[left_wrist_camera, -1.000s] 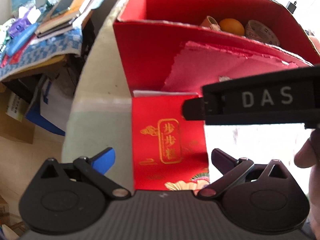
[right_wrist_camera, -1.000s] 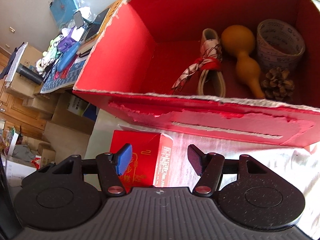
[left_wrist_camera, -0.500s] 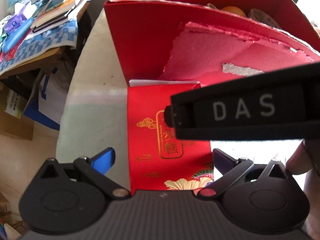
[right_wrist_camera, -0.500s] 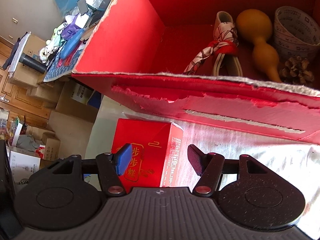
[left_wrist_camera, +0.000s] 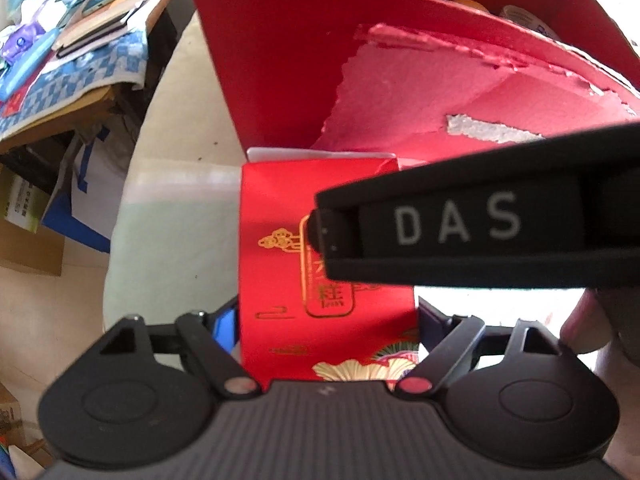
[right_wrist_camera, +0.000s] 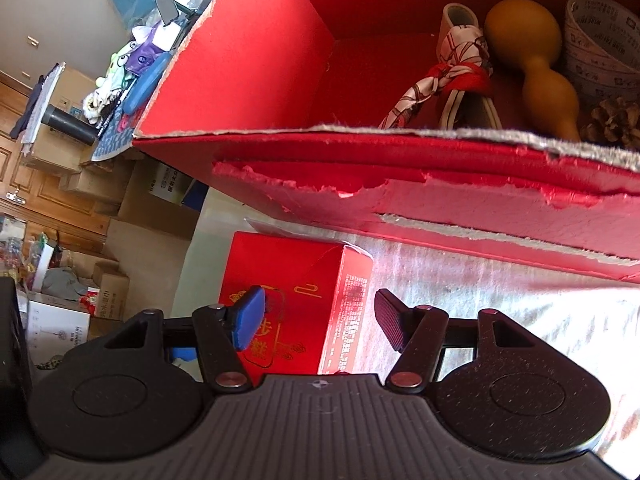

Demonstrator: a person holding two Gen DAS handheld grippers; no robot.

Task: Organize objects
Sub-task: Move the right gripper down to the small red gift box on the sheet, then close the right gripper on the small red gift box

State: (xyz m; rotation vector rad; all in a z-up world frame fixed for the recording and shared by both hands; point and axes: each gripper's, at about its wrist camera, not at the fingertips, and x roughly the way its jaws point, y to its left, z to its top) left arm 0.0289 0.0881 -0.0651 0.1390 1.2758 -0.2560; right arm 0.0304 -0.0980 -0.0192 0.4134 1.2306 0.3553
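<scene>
A small red gift box with gold print [left_wrist_camera: 280, 208] stands on the white-clothed table against the torn front wall of a big red cardboard box [left_wrist_camera: 280, 60]. My left gripper [left_wrist_camera: 326, 320] has closed on the small box's two sides. My right gripper [right_wrist_camera: 318, 322] is open just above the small red box [right_wrist_camera: 288, 264], its fingers straddling the box's right top edge. The right gripper's black body marked DAS [left_wrist_camera: 480, 224] crosses the left wrist view. The big box [right_wrist_camera: 248, 80] holds a scarf-tied roll [right_wrist_camera: 460, 76], a gourd [right_wrist_camera: 532, 56], a printed bowl [right_wrist_camera: 600, 40] and a pine cone [right_wrist_camera: 616, 124].
A cluttered side table with books and a blue checked cloth [left_wrist_camera: 68, 68] stands at the left beyond the table's edge. Cardboard boxes [right_wrist_camera: 152, 196] sit on the floor below. White tablecloth [right_wrist_camera: 500, 292] lies to the right of the small box.
The left gripper's fingers have closed in onto the small red box. The right gripper has moved lower and nearer over the box, still open.
</scene>
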